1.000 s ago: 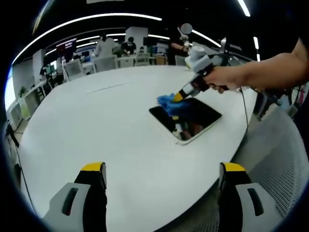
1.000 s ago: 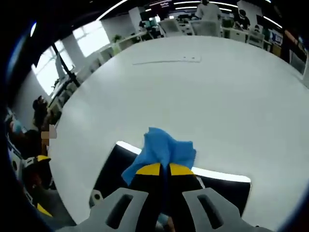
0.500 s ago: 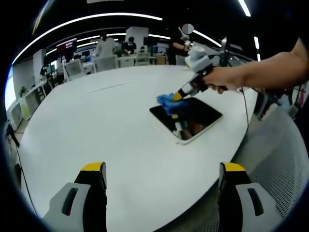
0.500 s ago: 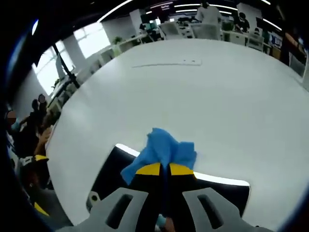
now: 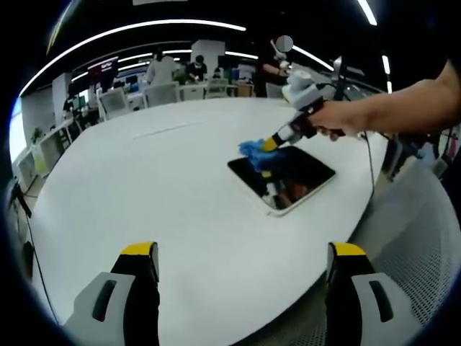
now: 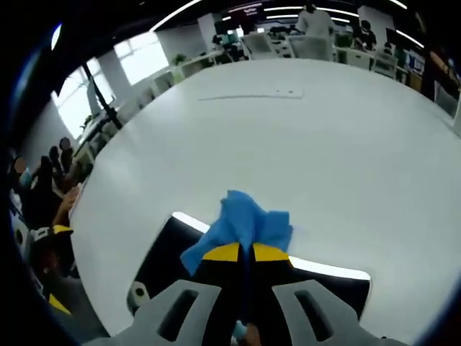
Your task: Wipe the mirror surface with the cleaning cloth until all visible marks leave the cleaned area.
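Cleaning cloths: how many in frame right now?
1. The blue cleaning cloth is clamped in the right gripper, pressed on the far edge of the mirror lying flat on the white table. None visible elsewhere.

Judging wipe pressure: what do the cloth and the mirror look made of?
Cleaning cloth: soft blue fabric, likely microfibre; it bunches in limp folds in the right gripper. Mirror: glossy reflective pane, probably glass, in a white rim that looks like plastic.
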`<state>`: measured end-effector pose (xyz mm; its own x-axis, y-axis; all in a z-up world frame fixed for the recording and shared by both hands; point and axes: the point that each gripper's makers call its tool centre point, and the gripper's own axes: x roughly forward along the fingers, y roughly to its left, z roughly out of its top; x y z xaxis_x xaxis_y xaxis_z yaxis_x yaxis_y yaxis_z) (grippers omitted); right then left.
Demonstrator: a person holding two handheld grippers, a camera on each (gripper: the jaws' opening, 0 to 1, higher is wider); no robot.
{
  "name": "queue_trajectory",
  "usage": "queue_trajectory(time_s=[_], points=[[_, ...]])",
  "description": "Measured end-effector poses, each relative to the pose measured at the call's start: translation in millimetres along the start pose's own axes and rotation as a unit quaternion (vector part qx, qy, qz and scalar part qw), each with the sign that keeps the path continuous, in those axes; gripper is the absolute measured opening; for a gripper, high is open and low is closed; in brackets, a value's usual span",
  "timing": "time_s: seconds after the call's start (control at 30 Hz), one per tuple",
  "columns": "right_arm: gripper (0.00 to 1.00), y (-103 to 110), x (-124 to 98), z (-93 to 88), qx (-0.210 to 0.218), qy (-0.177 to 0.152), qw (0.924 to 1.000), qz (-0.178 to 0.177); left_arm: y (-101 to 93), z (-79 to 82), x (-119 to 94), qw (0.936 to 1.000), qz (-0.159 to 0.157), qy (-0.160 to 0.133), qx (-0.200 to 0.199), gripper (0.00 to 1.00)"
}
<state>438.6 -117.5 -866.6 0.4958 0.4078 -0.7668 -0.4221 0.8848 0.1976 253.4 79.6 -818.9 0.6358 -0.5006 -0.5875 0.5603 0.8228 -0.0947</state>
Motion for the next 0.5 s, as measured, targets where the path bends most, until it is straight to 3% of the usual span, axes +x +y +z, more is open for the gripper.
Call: queue_trajectory(time_s=[0.5], points=[[0.00, -16, -6, -3.6, 0.000, 0.002, 1.0000, -0.003, -0.3, -0.6, 0, 1.0000, 0.001, 0.003, -0.001, 0.97]])
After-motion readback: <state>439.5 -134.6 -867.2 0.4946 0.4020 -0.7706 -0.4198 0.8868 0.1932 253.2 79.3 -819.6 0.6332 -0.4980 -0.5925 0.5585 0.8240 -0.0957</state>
